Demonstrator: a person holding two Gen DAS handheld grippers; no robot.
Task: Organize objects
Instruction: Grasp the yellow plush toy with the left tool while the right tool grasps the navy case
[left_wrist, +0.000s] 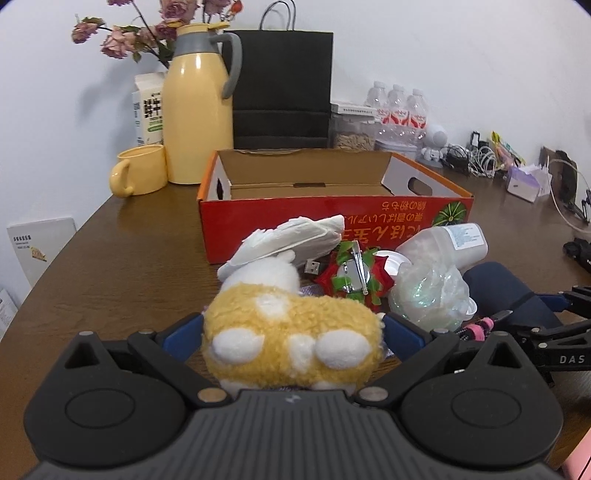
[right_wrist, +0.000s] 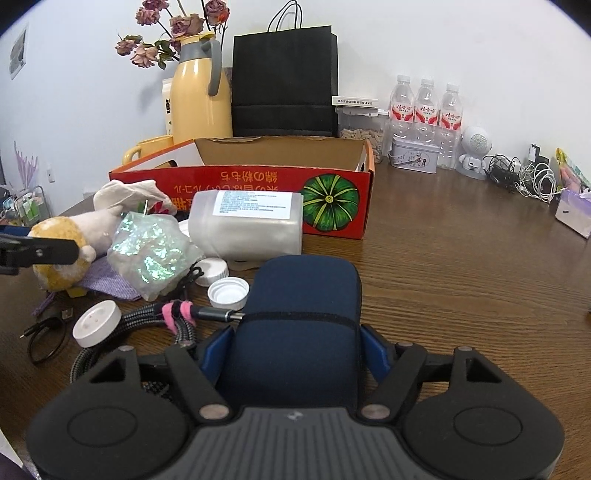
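My left gripper (left_wrist: 291, 332) is shut on a yellow and white plush toy (left_wrist: 291, 332), low over the table; the toy also shows in the right wrist view (right_wrist: 62, 240). My right gripper (right_wrist: 297, 343) is shut on a navy blue case (right_wrist: 299, 314), which rests on the table; the case also shows in the left wrist view (left_wrist: 506, 295). An open red cardboard box (left_wrist: 332, 221) stands behind the pile, empty inside; it shows in the right wrist view too (right_wrist: 258, 184). The pile holds a frosted plastic jar (right_wrist: 247, 225), a bag of iridescent flakes (right_wrist: 151, 251), a white cloth (left_wrist: 291, 236) and a red-green bow (left_wrist: 354, 277).
White caps (right_wrist: 227, 291), a white puck (right_wrist: 96, 323) and a braided cable (right_wrist: 162, 317) lie left of the case. A yellow thermos (left_wrist: 199, 110), yellow mug (left_wrist: 140, 170), black paper bag (left_wrist: 284, 88), water bottles (right_wrist: 424, 107) and a cable tangle (right_wrist: 524, 177) line the wall.
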